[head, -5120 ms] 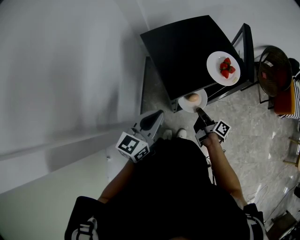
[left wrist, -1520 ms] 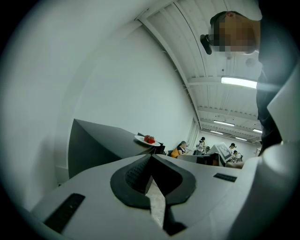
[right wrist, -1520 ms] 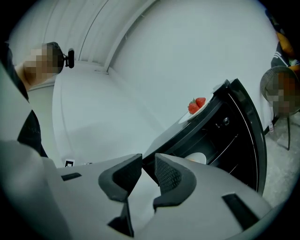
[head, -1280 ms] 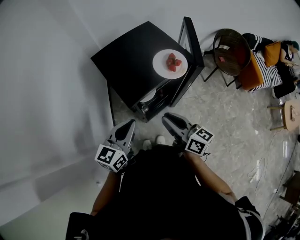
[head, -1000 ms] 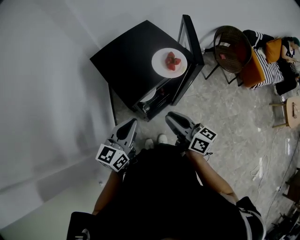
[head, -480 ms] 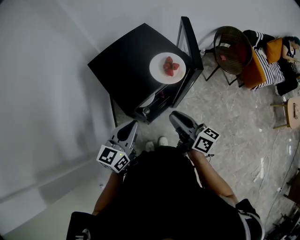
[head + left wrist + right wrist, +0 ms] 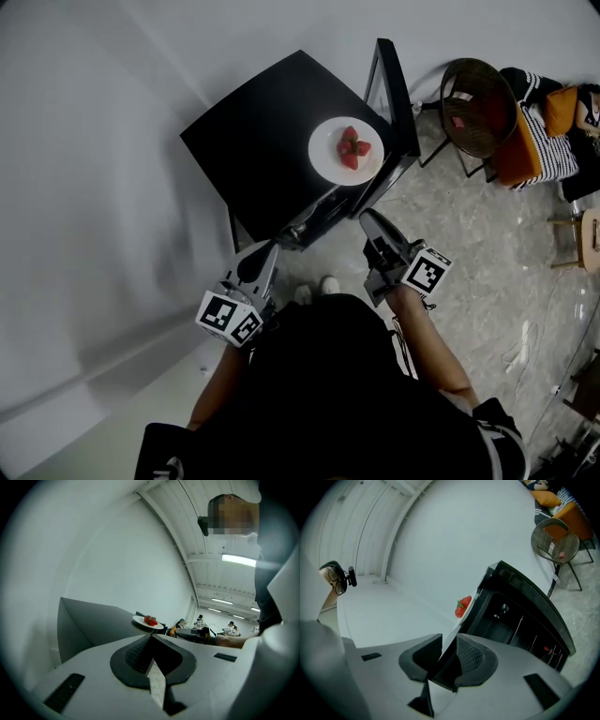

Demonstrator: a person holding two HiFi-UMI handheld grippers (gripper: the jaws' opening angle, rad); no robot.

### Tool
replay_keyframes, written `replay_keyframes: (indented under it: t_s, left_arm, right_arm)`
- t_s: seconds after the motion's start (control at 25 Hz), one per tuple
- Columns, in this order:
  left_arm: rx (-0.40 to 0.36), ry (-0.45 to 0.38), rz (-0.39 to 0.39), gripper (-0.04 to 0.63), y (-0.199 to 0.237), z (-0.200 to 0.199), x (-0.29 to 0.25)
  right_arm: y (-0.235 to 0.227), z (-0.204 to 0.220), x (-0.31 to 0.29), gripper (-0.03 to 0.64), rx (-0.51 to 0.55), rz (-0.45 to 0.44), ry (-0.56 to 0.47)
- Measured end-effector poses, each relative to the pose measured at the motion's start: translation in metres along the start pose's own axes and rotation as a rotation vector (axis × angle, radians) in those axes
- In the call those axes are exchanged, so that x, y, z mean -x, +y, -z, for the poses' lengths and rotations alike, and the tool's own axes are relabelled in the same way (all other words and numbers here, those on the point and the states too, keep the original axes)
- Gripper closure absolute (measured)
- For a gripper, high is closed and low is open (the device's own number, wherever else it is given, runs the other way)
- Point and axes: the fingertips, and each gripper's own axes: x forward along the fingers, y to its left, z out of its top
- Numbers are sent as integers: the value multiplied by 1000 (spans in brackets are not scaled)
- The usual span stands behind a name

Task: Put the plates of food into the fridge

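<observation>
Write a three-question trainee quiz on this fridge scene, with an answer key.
1. Multiple choice: Where does the plate of strawberries stand?
A) on the floor
B) on top of the black fridge
C) on a shelf inside the fridge
2. True or false: The fridge door stands open.
3. Fill in: The pads of the left gripper are ___, with nothing between them.

Key: 1 B; 2 true; 3 together.
</observation>
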Motion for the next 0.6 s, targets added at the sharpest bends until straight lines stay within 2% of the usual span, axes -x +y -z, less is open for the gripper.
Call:
replay_keyframes:
  t_s: [0.32, 0.48, 0.6]
  left_arm:
    - [9, -29, -43, 572, 11, -14, -4]
    - [8, -38, -57, 572, 14, -18, -5]
    - [8, -39, -63, 572, 14, -19, -3]
  right_arm:
    - [-16, -23, -21, 514, -123, -24, -47]
    - [-24, -32, -27, 506, -236, -39, -97]
    - [-30, -34, -33, 499, -264, -29, -101]
